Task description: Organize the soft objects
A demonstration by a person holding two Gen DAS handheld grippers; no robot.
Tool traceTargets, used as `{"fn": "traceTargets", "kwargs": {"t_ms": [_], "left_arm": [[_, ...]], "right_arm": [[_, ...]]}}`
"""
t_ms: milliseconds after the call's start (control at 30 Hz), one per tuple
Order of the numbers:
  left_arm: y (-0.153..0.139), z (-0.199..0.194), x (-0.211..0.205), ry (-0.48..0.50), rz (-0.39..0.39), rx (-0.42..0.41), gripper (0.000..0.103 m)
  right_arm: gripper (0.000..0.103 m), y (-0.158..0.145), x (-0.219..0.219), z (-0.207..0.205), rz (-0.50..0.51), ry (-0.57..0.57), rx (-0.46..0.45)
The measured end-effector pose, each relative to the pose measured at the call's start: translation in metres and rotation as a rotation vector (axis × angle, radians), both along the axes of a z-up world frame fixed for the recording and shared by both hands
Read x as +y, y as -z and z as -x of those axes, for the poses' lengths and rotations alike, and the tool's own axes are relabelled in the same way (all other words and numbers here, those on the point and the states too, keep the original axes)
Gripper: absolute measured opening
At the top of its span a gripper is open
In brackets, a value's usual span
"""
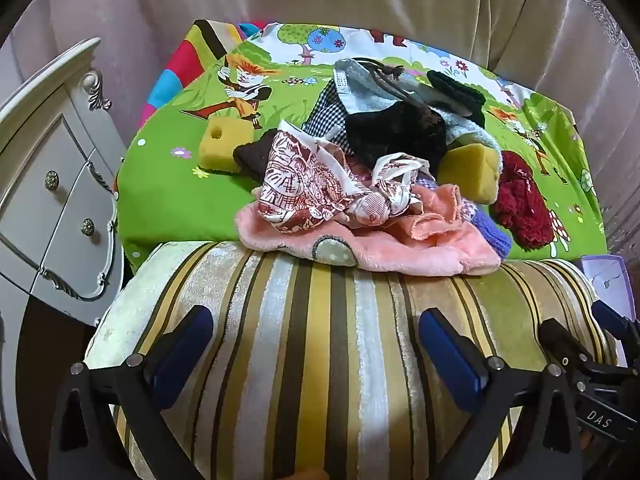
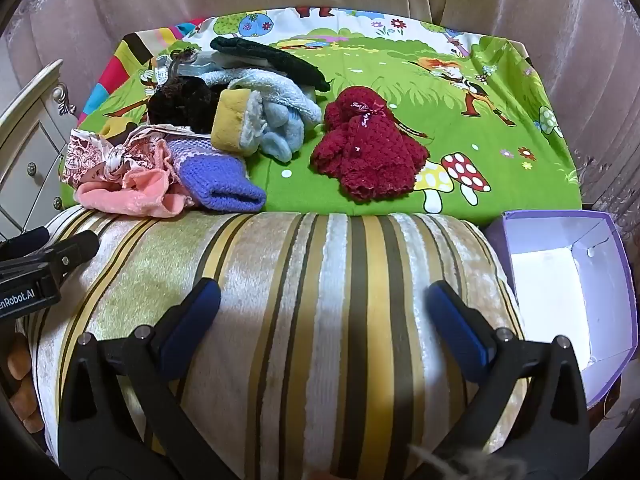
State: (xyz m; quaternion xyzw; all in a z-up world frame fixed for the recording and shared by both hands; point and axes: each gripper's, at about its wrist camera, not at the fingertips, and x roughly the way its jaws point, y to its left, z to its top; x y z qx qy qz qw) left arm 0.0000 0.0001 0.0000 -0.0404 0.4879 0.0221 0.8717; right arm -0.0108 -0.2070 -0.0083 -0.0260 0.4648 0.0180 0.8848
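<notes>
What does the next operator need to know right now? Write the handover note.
Left tool: open, empty, hovering over the striped cushion.
Right tool: open, empty, over the same cushion.
Soft items: a mixed pile of cloths, socks and sponges lies on the cartoon sheet, its pink towel hanging onto the cushion. The dark red knit piece lies apart to the right of the pile. One yellow sponge sits at the pile's left edge.
Purple box: at the right of the cushion, nothing visible inside.
Done: nothing in the box yet.
Left: the whole pile.
</notes>
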Motion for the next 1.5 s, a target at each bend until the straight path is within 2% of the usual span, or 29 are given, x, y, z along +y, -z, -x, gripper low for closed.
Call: {"fn": "traceTargets", "kwargs": {"t_ms": [500,700,933,1233,1500], "left_arm": [[-0.002,-0.002,0.0,0.002,-0.02,0.003,0.103],[-0.002,-0.001,0.003,-0.008,-0.009,-0.012,0.103],[-0.005,0.006,-0.004,-0.011,-0.035,-0.028,0.103],[-0.007,0.011,0.0,-0.013,-0.02,-0.042,0.103],[-0.028,0.018,0.019,-0.056,-0.011,-0.133,0.098]], "right_arm": [[0.103,0.001,0.0,-0.001,0.003,0.001,0.007],[0.103,0.001,0.002,0.001,0.004,0.0,0.006],[0.103,0.001,0.002,0.0,0.003,0.003,0.001],[0.103,0.001,0.002,-0.001,0.007,0.002,0.0],[0.103,-0.009,-0.003,-0.009,-0.034,0.0,0.019]]}}
